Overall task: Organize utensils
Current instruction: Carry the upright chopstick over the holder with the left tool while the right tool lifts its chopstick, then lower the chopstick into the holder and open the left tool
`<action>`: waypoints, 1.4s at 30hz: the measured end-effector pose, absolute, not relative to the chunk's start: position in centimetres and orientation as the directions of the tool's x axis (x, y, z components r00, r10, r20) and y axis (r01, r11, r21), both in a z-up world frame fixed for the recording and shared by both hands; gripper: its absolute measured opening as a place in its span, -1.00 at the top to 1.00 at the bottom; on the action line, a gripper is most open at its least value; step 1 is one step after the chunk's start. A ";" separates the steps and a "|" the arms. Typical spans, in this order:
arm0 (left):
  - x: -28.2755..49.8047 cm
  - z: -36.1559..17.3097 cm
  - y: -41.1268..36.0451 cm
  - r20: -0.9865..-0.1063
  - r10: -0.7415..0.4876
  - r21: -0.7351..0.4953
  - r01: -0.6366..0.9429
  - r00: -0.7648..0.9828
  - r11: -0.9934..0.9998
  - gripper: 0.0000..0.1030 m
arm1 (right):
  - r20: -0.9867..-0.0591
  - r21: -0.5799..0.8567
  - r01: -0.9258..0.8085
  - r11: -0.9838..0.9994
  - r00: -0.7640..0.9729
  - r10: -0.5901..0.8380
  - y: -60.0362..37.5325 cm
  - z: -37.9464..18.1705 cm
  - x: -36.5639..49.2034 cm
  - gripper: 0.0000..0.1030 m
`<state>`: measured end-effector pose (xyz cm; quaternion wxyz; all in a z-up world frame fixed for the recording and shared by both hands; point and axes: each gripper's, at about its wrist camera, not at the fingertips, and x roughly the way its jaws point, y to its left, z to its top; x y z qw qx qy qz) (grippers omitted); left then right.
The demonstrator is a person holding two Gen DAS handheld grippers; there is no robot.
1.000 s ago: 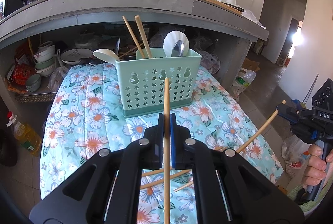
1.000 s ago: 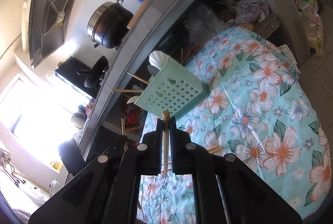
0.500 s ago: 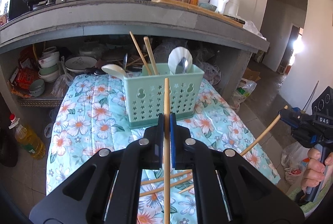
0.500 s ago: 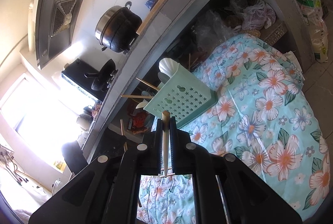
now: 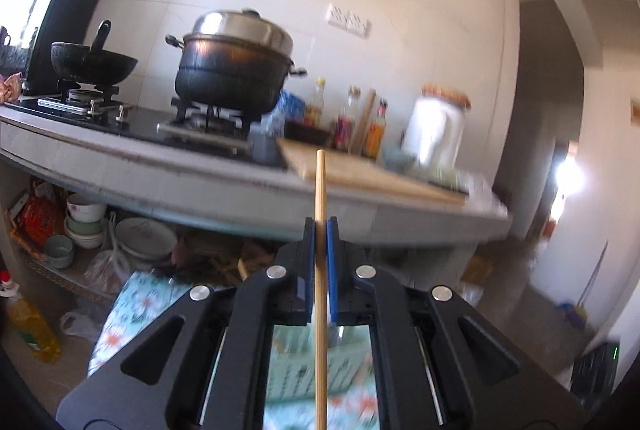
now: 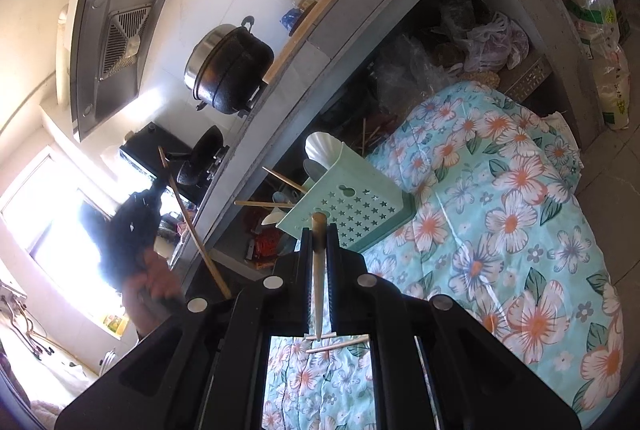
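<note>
Left wrist view shows a long wooden chopstick pinched upright between the blue pads of the left gripper, whose jaws are nearly closed on it; its upper end reaches past the counter edge behind. Directly below that gripper, blurred, sits the mint-green utensil caddy on the floral tablecloth. Beyond the caddy, on the counter, stand a black pot with a steel lid, a wok, sauce bottles and a white appliance.

From the right wrist view, the right gripper is likewise almost shut, clamping a second chopstick whose blunt end pokes out just in front of the caddy. That caddy, star-punched, holds a white spoon and two chopsticks leaning out of its far side. Loose chopsticks lie on the cloth on the near side of the caddy, seen through the gripper frame. Left of the caddy and above it in the picture, a hand grips the other tool with its chopstick slanting across the frame.
</note>
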<state>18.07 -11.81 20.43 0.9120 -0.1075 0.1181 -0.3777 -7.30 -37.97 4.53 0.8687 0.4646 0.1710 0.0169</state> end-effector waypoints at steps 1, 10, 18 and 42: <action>18.7 20.9 -12.3 -0.114 -0.709 -0.295 0.657 0.696 0.693 0.92 | -0.285 0.812 0.133 0.568 0.940 0.188 -37.9 4.5 -7.3 0.87; 26.3 20.1 -19.4 -0.086 -0.596 -0.335 0.540 0.799 0.772 0.92 | -0.312 0.807 0.151 0.572 0.930 0.194 -37.6 4.0 -6.2 0.87; 28.3 16.3 -22.0 -0.132 -0.550 -0.305 0.494 0.825 0.814 0.91 | -0.328 0.809 0.173 0.561 0.926 0.188 -38.4 3.3 -5.9 0.87; 21.3 13.8 -15.1 -0.263 -0.611 -0.293 0.541 0.747 0.788 0.51 | -0.271 0.743 0.138 0.654 0.957 0.105 -39.5 7.8 -7.1 0.87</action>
